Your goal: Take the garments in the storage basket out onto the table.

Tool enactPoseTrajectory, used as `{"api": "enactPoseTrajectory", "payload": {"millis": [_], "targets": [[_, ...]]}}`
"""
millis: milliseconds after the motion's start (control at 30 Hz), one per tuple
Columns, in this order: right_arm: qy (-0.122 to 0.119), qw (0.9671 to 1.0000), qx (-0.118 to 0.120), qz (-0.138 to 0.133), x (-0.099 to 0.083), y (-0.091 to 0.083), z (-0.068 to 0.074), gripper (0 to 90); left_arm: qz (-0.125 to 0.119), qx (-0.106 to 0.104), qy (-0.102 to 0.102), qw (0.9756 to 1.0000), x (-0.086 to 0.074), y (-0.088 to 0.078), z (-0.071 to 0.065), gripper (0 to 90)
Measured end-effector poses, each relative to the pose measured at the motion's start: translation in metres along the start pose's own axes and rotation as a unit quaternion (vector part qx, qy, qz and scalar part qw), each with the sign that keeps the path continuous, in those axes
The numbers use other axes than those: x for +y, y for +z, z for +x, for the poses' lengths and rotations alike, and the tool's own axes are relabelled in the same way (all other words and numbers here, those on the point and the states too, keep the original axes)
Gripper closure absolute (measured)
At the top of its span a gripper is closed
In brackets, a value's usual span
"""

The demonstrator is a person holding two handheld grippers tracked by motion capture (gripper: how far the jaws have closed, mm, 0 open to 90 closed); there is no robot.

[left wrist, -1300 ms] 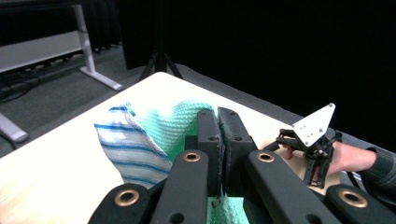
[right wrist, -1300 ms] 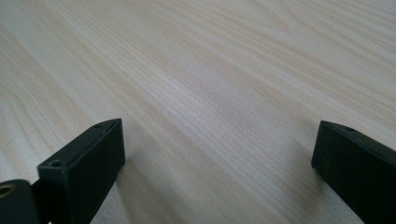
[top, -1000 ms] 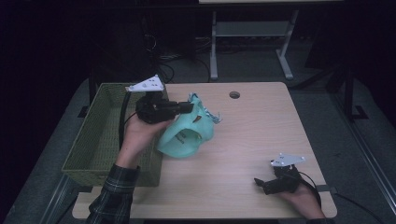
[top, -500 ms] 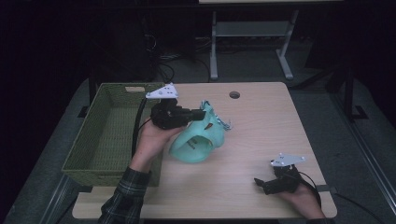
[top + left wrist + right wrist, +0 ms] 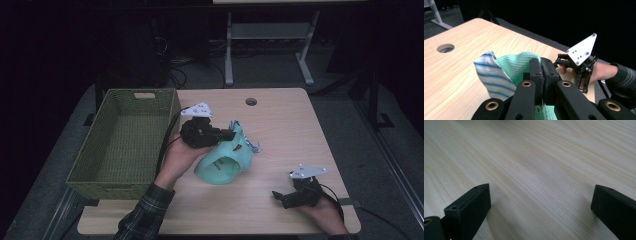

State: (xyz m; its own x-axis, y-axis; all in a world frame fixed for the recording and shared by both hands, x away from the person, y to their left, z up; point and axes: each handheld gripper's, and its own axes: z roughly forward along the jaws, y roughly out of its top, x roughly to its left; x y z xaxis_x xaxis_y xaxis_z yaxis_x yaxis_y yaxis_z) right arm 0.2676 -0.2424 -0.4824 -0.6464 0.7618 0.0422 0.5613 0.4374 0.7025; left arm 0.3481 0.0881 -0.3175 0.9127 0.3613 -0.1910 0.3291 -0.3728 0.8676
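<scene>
Pinching the mint-green knitted cloth [image 5: 225,162] by one upper fold, the left gripper [image 5: 231,135] has its jaws clamped tight on the fabric, so the bulk hangs and pools on the pale wooden table [image 5: 280,125] near its middle, just beside the green woven basket [image 5: 125,145]. A blue-striped white cloth [image 5: 492,75] is bunched against it. The bundle's long axis runs from the pinched top down towards the person. The right gripper [image 5: 277,195] rests at the near right, jaws spread wide and empty, judged to be waiting.
</scene>
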Motion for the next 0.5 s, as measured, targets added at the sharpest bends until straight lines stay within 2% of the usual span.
{"api": "enactPoseTrajectory", "payload": {"millis": [167,200,500], "targets": [[0.0,1.0,0.0,0.0,0.0,0.0,0.0,2.3,0.013,-0.006,-0.002,0.9999,-0.007,0.012,0.001,87.9],[0.0,1.0,0.0,0.0,0.0,0.0,0.0,2.3,0.013,-0.006,-0.011,0.9998,-0.01,0.018,0.001,87.9],[-0.002,1.0,0.001,0.0,0.0,0.0,0.0,2.3,0.037,-0.01,-0.026,0.9989,-0.026,0.039,0.006,87.9]]}}
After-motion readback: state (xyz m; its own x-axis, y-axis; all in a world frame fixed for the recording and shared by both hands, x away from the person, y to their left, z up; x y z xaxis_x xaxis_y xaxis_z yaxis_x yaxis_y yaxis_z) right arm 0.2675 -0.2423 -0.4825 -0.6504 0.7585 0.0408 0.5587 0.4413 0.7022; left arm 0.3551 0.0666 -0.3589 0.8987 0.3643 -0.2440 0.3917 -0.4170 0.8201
